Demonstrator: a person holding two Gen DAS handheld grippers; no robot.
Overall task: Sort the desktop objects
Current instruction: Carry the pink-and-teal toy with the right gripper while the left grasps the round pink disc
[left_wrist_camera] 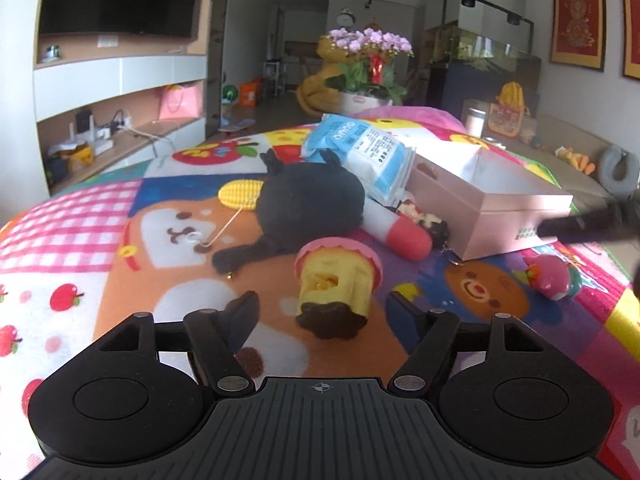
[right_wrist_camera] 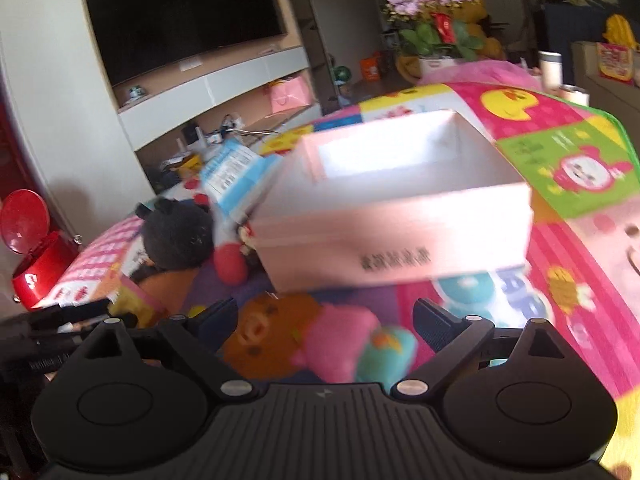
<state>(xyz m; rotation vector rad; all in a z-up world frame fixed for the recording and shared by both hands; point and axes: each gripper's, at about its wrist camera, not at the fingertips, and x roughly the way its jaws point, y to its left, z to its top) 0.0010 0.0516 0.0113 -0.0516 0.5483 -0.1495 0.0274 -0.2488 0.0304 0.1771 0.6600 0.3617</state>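
Observation:
A yellow and pink cupcake toy [left_wrist_camera: 336,284] lies tipped on the colourful mat, between the tips of my open left gripper [left_wrist_camera: 326,310], untouched. A black plush [left_wrist_camera: 308,204], a red and white tube [left_wrist_camera: 400,228] and a blue tissue pack [left_wrist_camera: 360,148] lie behind it. An open pink box [left_wrist_camera: 492,196] stands to the right; it also shows in the right wrist view [right_wrist_camera: 400,208]. A pink and teal toy [right_wrist_camera: 352,344] lies between the fingers of my open right gripper [right_wrist_camera: 326,320]; it also shows in the left wrist view [left_wrist_camera: 550,276].
A small dark keychain figure [left_wrist_camera: 432,224] lies by the box. A flower pot [left_wrist_camera: 368,64] stands beyond the mat. A TV shelf [left_wrist_camera: 120,92] is at the left. A red bin [right_wrist_camera: 32,248] stands left of the mat.

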